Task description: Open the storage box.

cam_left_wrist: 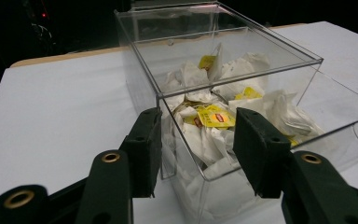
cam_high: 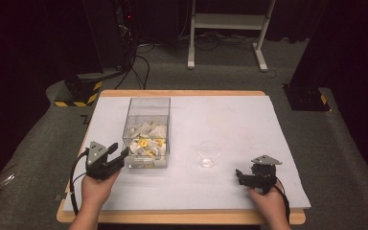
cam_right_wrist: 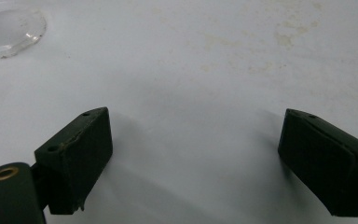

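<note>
A clear plastic box (cam_high: 146,125) holding several white and yellow tea bags (cam_left_wrist: 216,116) stands left of the table's middle. My left gripper (cam_high: 117,155) is at the box's near left corner. In the left gripper view that corner (cam_left_wrist: 161,100) sits between the parted jaws of my left gripper (cam_left_wrist: 198,149), which is open. A small clear glass cup (cam_high: 208,154) stands empty to the right of the box. Near the table's front right, my right gripper (cam_high: 240,175) hovers low over the white surface, open with nothing between its fingers (cam_right_wrist: 77,158); the cup's base (cam_right_wrist: 9,28) lies off to its upper left.
A white sheet (cam_high: 230,124) covers the wooden table (cam_high: 182,218). Bare sheet lies between the cup and the right gripper and across the table's far right half. Beyond the table are a white stand (cam_high: 227,28) and cables on the floor.
</note>
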`<state>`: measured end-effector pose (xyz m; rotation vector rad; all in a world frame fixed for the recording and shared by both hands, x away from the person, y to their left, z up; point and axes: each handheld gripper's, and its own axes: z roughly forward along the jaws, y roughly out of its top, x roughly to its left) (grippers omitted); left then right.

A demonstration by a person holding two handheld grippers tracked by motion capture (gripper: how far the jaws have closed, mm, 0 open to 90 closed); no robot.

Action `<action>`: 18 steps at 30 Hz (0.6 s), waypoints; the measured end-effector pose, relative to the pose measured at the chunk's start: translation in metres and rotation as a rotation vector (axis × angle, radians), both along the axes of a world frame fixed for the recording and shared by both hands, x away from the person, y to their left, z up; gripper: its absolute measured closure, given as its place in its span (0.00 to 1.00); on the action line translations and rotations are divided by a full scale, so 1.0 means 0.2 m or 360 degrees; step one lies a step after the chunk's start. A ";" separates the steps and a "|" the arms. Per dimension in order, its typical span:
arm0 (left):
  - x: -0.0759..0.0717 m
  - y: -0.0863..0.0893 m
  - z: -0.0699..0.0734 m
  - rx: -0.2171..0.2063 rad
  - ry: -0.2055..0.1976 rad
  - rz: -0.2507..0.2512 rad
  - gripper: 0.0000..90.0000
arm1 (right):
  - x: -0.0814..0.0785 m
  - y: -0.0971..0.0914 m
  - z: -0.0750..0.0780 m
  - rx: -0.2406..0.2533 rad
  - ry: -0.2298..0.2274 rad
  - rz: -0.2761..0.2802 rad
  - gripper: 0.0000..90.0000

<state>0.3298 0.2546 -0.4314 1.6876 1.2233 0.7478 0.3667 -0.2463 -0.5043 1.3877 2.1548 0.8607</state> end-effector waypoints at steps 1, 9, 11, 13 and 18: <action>0.01 0.00 0.00 0.0006 0.0003 0.0002 0.61 | 0.00 0.00 0.00 0.0001 0.0001 0.0000 0.11; 0.06 0.00 -0.05 0.0003 0.0023 0.0026 0.69 | 0.00 0.00 0.00 0.0001 0.0001 0.0001 0.11; 0.07 0.00 -0.06 0.0002 0.0018 0.0033 0.71 | 0.00 0.00 0.00 0.0001 0.0001 0.0000 0.11; 0.07 0.00 -0.07 0.0004 0.0016 0.0040 0.72 | 0.00 0.00 0.00 0.0000 0.0000 0.0000 0.11; 0.07 0.00 -0.08 0.0002 0.0011 0.0041 0.76 | 0.00 0.00 0.00 0.0000 0.0000 0.0000 0.11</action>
